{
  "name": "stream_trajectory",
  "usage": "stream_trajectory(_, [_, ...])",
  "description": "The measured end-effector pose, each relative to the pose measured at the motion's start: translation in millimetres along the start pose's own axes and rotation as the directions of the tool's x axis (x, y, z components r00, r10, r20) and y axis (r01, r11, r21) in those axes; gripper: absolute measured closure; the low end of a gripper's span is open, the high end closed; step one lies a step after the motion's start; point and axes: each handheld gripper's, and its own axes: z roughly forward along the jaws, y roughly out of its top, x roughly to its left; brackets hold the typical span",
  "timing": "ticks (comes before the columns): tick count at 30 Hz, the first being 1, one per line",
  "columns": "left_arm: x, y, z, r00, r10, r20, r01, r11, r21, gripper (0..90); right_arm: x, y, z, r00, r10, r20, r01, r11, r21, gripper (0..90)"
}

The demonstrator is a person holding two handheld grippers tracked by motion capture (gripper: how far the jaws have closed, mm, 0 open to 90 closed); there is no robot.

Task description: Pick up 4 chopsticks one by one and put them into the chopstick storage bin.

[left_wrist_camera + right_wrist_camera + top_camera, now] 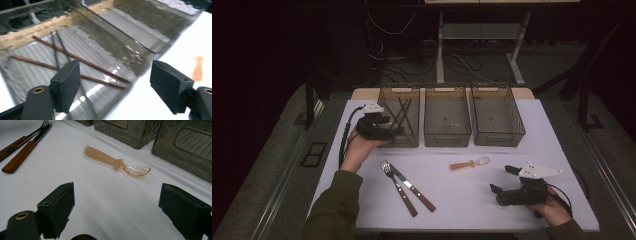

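**Spoon next: both tongs released, nothing held**

Left gripper [398, 132] sits at the near left corner of the left bin [399, 89], jaws spread wide and empty. Chopsticks [399, 112] lie loose on that bin's floor, apart from the pads. Right gripper [503, 179] rests near the right front of the table [462, 200], jaws also spread and empty, aimed at the spoon [469, 163].

Spoon lies flat on the white top, mid-table, well in front of the middle bin [447, 89] and the right bin [494, 89], apart from both grippers. Fork [398, 184] and knife [414, 189] lie side by side to its left, nearer the person.

Handling, my read:
- small plastic spoon, so light and fairly stiff; smooth, likely to skid on the table if nudged
- clear bowl looks thin, so don't pinch there
- take it across the orange handle, between the collar and the butt end, jaws square to its length
- it lies low, so the pads must come right down to the table

Views:
- right gripper view gives the spoon's detail: collar, clear bowl pointing right, rounded handle; in the high view it's a small orange streak
- left gripper view gives the chopsticks crossed over two thin dark rods on the ribbed bin floor
- high view gives the layout: three bins in a row at the far edge, both hands' positions
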Motion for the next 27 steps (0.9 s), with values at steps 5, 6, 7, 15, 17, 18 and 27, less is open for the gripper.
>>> stream_trajectory(5, [-18.4,-13.5,-5.4,0.9994,0.028,0.018,-0.028,0.9996,-0.009,17.2,-1.1,-0.3,0.1,1.0000,0.003,-0.004,-0.003,1.000,0.002,13.5])
stream_trajectory(6, [-21.4,-15.9,-5.9,0.9991,0.039,0.020,-0.039,0.9992,-0.008,15.9,-1.1,-0.4,0.1,1.0000,0.003,-0.004,-0.003,1.000,0.003,13.4])
stream_trajectory(7, [-24.9,-17.9,-6.5,0.9989,0.041,0.020,-0.041,0.9991,-0.008,15.3,-1.1,-0.3,0.0,1.0000,0.005,-0.006,-0.005,1.000,0.003,13.5])
stream_trajectory(15, [-50.7,-37.9,-13.2,0.9939,0.101,0.045,-0.100,0.9946,-0.030,11.3,-2.1,-0.1,-2.1,1.0000,0.007,-0.006,-0.007,1.000,0.003,13.5])
stream_trajectory(17, [-55.2,-42.2,-16.7,0.9932,0.096,0.065,-0.094,0.9948,-0.039,9.7,-2.1,0.1,-2.5,0.9999,0.008,-0.007,-0.008,1.000,0.000,13.5])
stream_trajectory(18, [-56.8,-44.3,-18.0,0.9930,0.093,0.072,-0.090,0.9949,-0.044,8.3,-1.8,0.2,-2.7,1.0000,0.005,-0.007,-0.005,1.000,-0.004,13.5])
stream_trajectory(27, [-70.7,-65.5,-25.2,0.9915,0.089,0.095,-0.085,0.9955,-0.041,0.9,-1.2,0.6,-2.8,1.0000,-0.002,-0.006,0.002,1.000,-0.004,13.5])
